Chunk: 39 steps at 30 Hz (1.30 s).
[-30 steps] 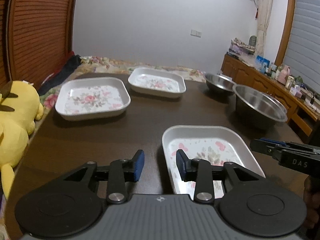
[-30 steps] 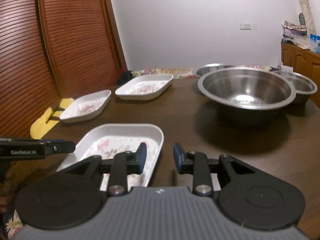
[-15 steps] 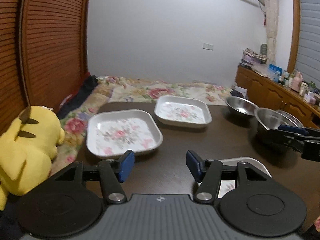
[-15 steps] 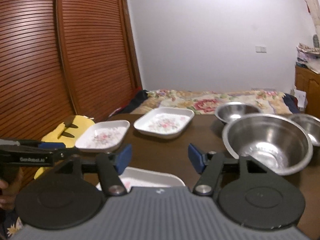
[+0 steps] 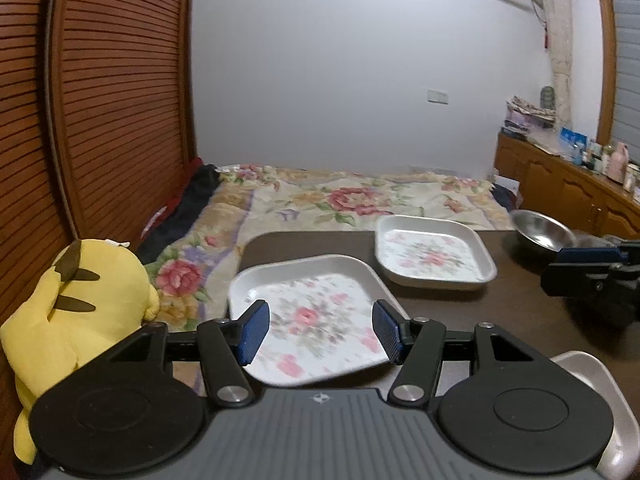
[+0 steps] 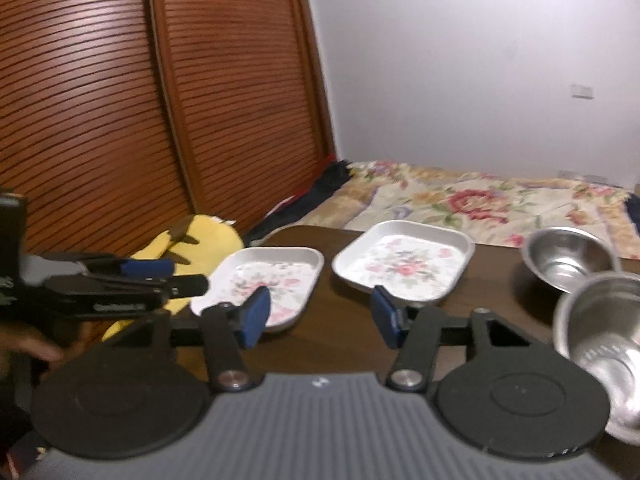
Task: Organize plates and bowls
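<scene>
Left claw [image 5: 320, 334] wide apart, empty, above a floral plate [image 5: 308, 304] on the dark desk [image 5: 520, 300]. Right claw [image 6: 320, 316] closing, nothing between its pads. Second floral plate [image 6: 404, 266] just beyond the first; two steel bowls [image 6: 568, 258] at right. Yellow plush toy [image 5: 76, 308] beside the desk's left edge.

Pretty dim indoor light, soft shadows, heavy fisheye bending at the edges, and the right wrist view's motion-blurred.
</scene>
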Each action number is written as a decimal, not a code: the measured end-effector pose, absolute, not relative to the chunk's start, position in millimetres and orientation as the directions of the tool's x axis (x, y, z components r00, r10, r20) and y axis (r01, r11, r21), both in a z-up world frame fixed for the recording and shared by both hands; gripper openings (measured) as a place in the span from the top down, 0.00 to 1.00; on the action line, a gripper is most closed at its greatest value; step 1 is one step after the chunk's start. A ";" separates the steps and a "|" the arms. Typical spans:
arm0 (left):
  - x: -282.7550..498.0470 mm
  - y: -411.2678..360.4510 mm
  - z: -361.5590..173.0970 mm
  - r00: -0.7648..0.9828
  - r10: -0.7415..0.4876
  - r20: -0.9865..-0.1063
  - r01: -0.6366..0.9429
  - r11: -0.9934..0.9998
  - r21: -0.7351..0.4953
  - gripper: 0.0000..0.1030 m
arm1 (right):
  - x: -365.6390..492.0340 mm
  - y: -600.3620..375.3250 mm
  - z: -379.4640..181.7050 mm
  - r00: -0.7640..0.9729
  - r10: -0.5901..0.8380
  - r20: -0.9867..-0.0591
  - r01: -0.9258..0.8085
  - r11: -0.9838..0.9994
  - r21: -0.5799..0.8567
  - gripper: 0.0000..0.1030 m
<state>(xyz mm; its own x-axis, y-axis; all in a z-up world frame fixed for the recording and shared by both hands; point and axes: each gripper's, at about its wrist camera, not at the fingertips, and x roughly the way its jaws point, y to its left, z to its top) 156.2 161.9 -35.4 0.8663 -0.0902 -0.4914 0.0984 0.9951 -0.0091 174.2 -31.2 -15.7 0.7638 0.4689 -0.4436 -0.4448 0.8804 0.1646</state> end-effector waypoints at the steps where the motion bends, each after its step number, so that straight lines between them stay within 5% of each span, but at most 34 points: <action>1: 160.8 166.0 -36.0 0.867 -0.087 -0.491 0.094 0.996 -0.011 0.42 | 180.3 -26.1 -13.8 0.757 0.472 -0.452 -0.452 0.878 0.160 0.47; 8: 190.9 187.8 -43.0 0.855 -0.085 -0.511 0.099 0.995 0.001 0.48 | 223.0 2.1 -17.8 0.692 0.485 -0.534 -0.474 0.864 0.171 0.52; 12: 209.5 201.9 -54.6 0.832 -0.074 -0.550 0.087 0.996 -0.002 0.67 | 253.4 15.1 -34.4 0.638 0.487 -0.597 -0.461 0.862 0.211 0.59; 39: 233.2 229.9 -89.9 0.767 -0.118 -0.631 0.055 0.991 -0.118 0.83 | 300.9 42.3 -75.1 0.526 0.461 -0.715 -0.417 0.872 0.256 0.82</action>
